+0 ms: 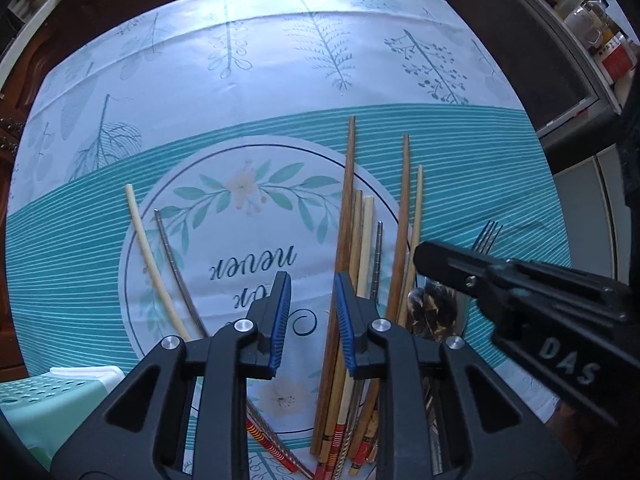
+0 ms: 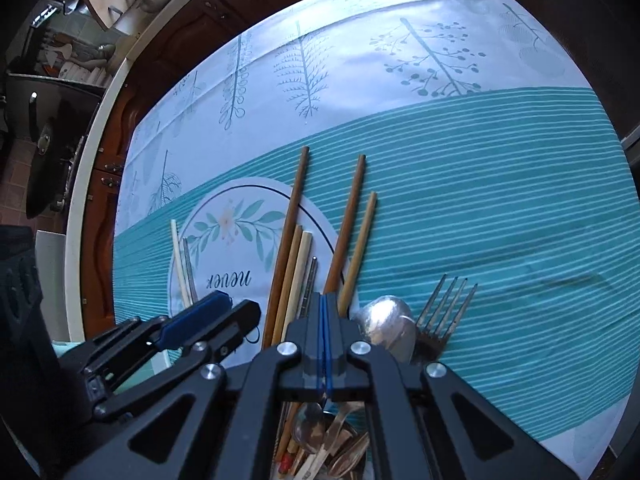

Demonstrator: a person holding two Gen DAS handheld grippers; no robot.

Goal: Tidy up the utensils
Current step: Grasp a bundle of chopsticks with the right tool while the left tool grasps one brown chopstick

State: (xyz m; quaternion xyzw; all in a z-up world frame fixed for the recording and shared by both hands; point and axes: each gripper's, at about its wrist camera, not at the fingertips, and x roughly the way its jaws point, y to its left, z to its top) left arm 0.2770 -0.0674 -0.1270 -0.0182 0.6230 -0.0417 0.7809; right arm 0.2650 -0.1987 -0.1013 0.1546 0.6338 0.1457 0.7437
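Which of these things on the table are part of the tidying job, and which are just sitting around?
Part of the job:
chopsticks
spoon
fork
green perforated basket

Just lying about:
tablecloth
jars on the shelf
kitchen clutter on the counter

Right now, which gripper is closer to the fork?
Right. The right gripper sits beside the spoon, next to the fork. The left gripper is farther off, beyond the chopsticks.

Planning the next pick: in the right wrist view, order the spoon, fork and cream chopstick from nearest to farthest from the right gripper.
1. Spoon, just right of the right gripper.
2. Fork, further right.
3. Cream chopstick, far left.
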